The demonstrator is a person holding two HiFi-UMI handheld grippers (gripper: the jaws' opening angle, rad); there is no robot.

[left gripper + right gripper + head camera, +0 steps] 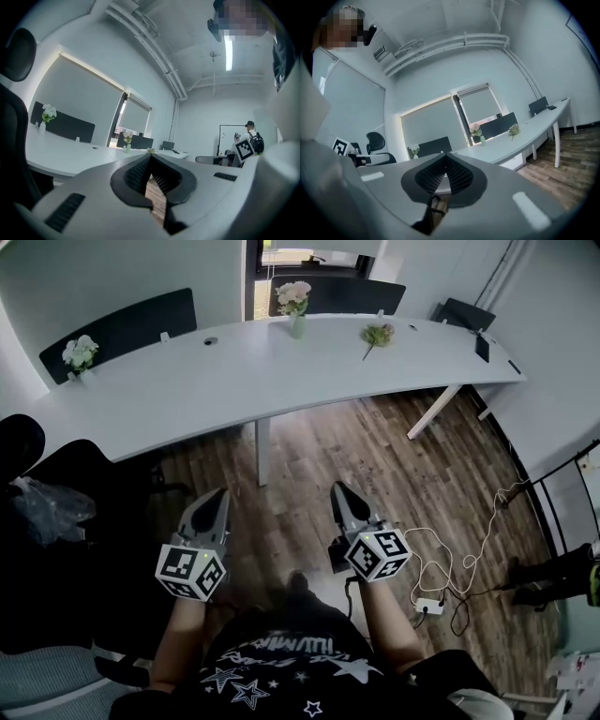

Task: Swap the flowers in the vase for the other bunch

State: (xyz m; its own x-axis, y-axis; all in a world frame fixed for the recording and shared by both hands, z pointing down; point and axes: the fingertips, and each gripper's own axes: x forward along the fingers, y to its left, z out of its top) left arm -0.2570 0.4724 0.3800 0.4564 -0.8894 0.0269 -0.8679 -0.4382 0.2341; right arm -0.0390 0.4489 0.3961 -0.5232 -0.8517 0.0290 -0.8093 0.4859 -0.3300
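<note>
Both jaw pairs are closed and empty. Head view: left gripper point(216, 495) and right gripper point(339, 489) are well short of the table point(187, 390). The vase point(297, 326) stands ahead, and the bunch point(378, 335) lies to its right, stem toward the person.

Left gripper view: vase point(127, 147) is far off.

Right gripper view: bunch point(514, 130) is right of the vase point(482, 139), so the right gripper seems nearer.

On the desk point(234, 371), the vase point(297, 329) with flowers point(293, 294) stands left of the loose bunch point(378, 335).

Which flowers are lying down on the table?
The greenish bunch right of the vase, flat on the white table. The pink bunch and the far-left white bunch stand upright.
</note>
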